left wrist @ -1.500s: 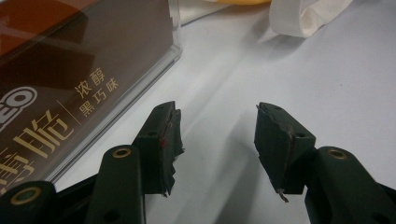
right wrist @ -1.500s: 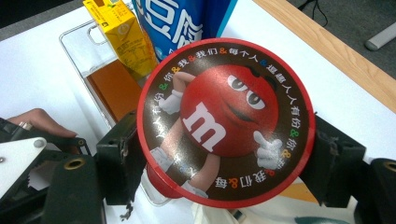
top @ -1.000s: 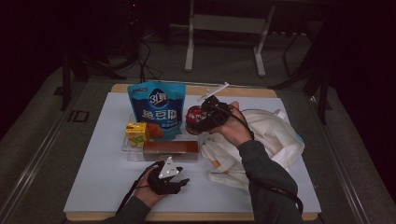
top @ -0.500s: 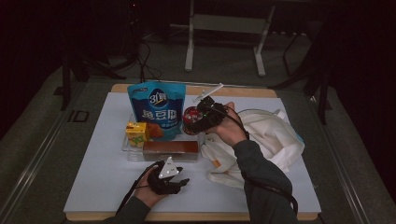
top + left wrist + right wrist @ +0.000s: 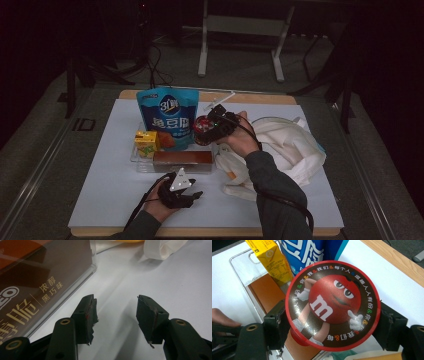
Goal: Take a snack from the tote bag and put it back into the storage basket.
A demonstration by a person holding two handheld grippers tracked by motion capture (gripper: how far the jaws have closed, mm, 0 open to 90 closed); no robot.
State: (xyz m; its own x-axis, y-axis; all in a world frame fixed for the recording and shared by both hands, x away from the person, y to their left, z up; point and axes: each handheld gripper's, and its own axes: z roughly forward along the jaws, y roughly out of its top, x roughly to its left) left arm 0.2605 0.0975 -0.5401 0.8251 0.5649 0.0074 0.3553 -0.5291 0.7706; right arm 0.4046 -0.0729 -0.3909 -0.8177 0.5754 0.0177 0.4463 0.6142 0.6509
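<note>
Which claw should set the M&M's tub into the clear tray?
Right, probably. The right claw already clamps the M&M's tub just above the clear tray. The left claw is open, holding nothing, low on the table beside the brown box.
</note>
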